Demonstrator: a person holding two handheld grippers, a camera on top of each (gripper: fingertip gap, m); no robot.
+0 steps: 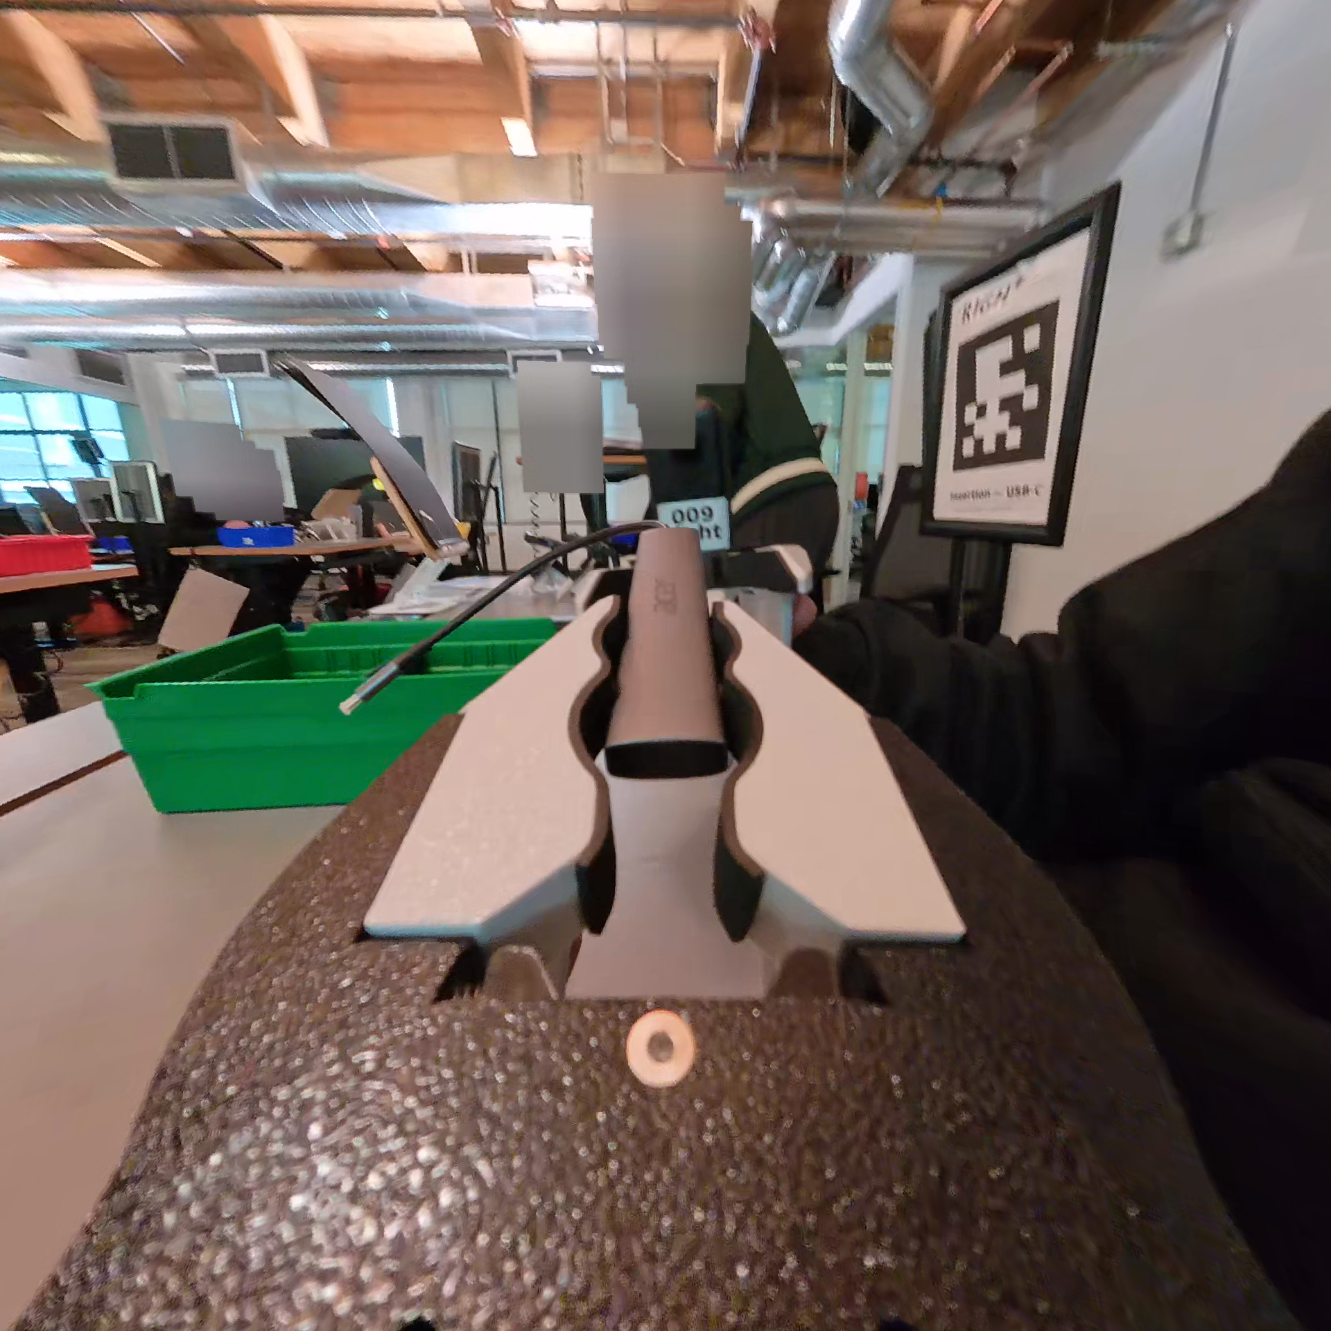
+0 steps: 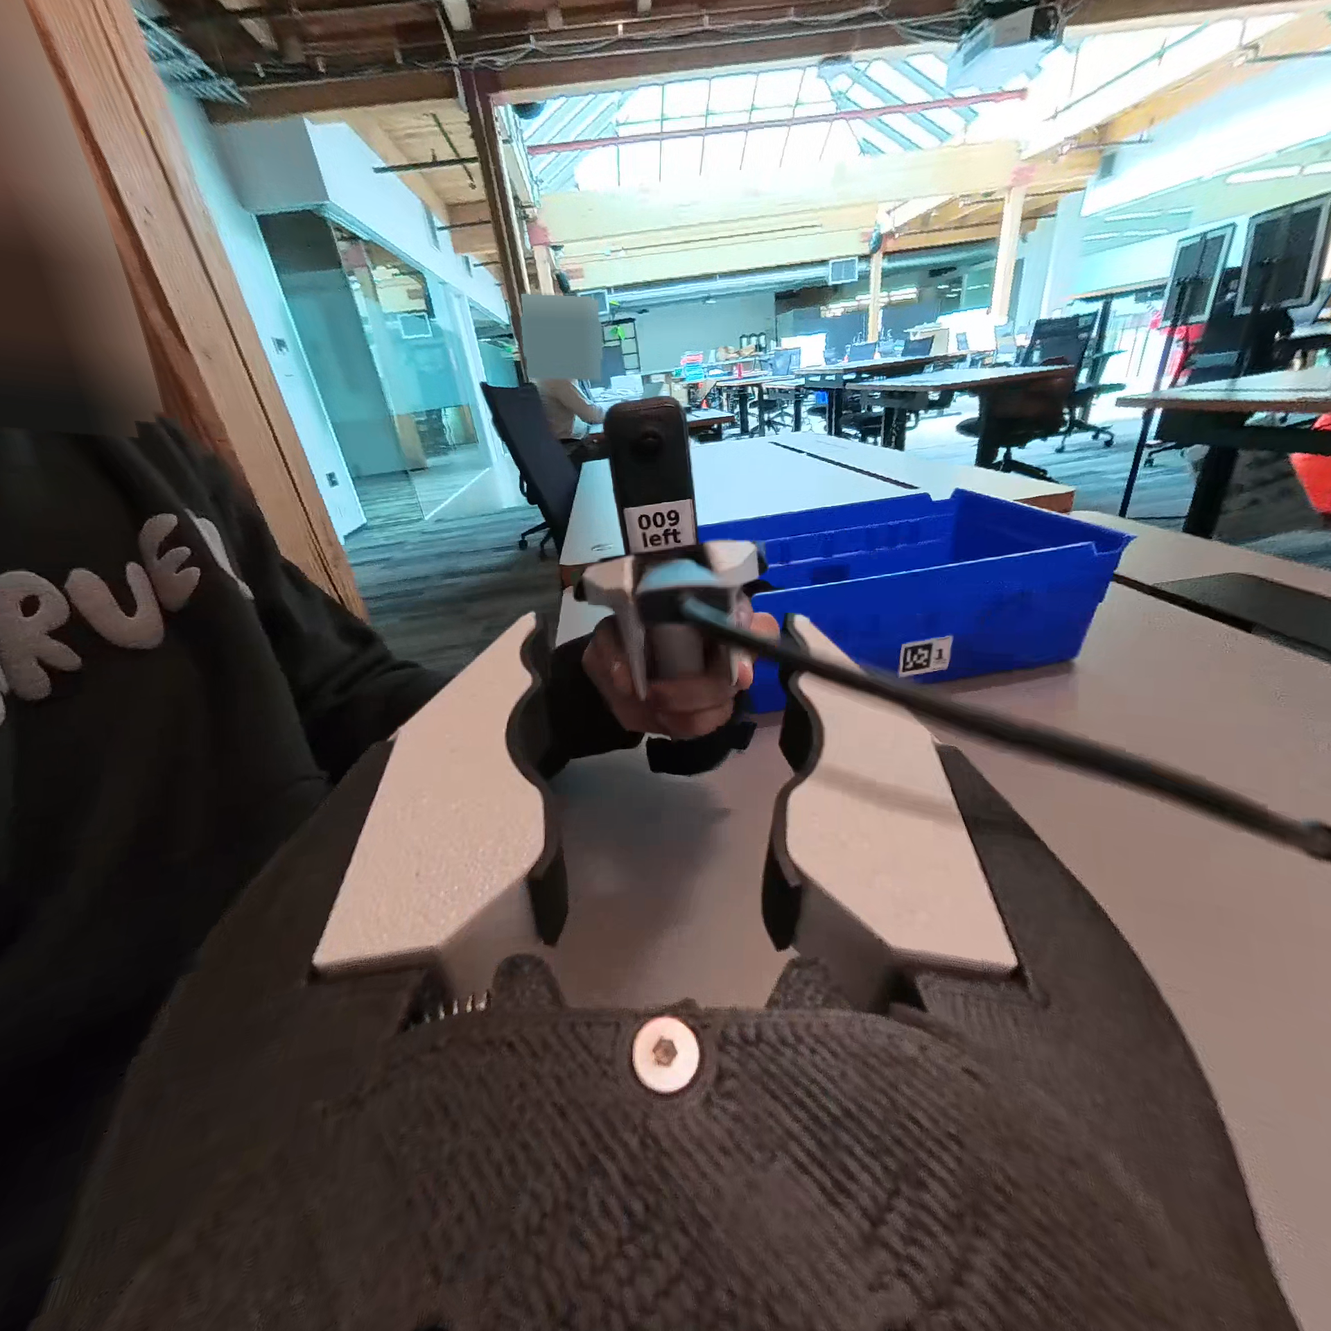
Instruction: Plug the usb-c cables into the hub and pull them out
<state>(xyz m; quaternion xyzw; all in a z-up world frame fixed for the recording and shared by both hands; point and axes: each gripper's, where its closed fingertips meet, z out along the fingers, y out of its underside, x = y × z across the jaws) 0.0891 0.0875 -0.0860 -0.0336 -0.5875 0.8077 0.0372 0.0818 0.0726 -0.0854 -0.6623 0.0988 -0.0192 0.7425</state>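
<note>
My left gripper (image 1: 666,612) is shut on a grey hub (image 1: 666,684), which lies lengthwise between the fingers above the table. A black cable (image 1: 504,587) leaves the hub's far end and curves left in the air to a free metal plug (image 1: 358,700). In the right wrist view the left gripper (image 2: 673,598) faces me with the hub (image 2: 673,648) in it. The cable (image 2: 1008,735) runs off to the right, passing over my right finger. My right gripper (image 2: 661,648) is open and empty, a short way from the hub.
A green bin (image 1: 252,720) stands on the pale table (image 1: 108,936) to the left of the left gripper. A blue bin (image 2: 936,576) stands behind the hub in the right wrist view. A framed marker sign (image 1: 1008,396) stands at the right. A person's black sleeve (image 1: 1080,720) fills the right side. My left and right fingertips are right by each other.
</note>
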